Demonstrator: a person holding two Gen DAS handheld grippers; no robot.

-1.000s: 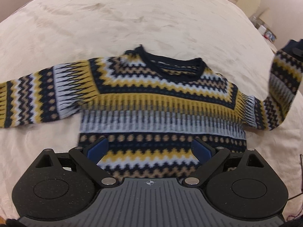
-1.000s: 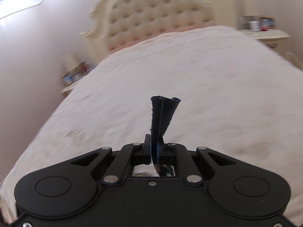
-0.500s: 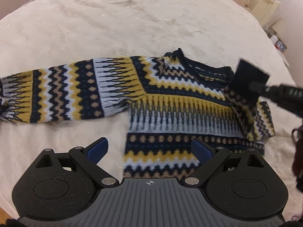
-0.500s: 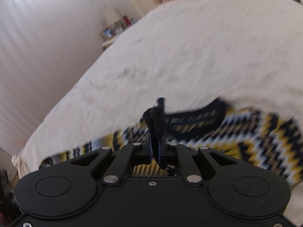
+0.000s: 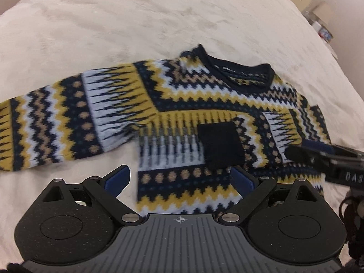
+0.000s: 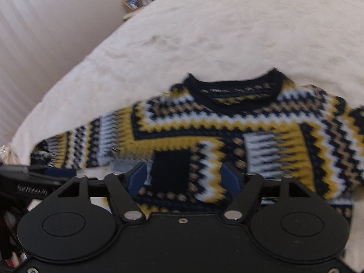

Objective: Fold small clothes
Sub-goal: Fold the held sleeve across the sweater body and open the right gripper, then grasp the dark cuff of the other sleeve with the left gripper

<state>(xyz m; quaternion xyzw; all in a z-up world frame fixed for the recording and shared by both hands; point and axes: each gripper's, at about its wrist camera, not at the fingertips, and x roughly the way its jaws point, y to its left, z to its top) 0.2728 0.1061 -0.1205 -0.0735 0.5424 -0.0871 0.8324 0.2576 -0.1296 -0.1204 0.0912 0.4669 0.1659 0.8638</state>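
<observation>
One sweater (image 5: pixel 193 104) ahead of my fingers, my right gripper (image 6: pixel 185 178) just opening, empty above the folded sleeve's cuff (image 6: pixel 170 170), my left gripper (image 5: pixel 179 179) spread wide, empty.

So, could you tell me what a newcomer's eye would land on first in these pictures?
The zigzag-patterned sweater in navy, yellow and white, spread across the cream bedspread. Its one sleeve is folded over the chest, dark cuff lying mid-body, while the other sleeve stretches out flat. The right gripper, jaws just opened, hovers over that cuff.

Soft, even indoor light, no hard shadows or glare. Fisheye bending curves the bed (image 5: pixel 91 22) edges; motion blur smears the sweater (image 6: pixel 227 125) pattern, strongest in the right wrist view.
</observation>
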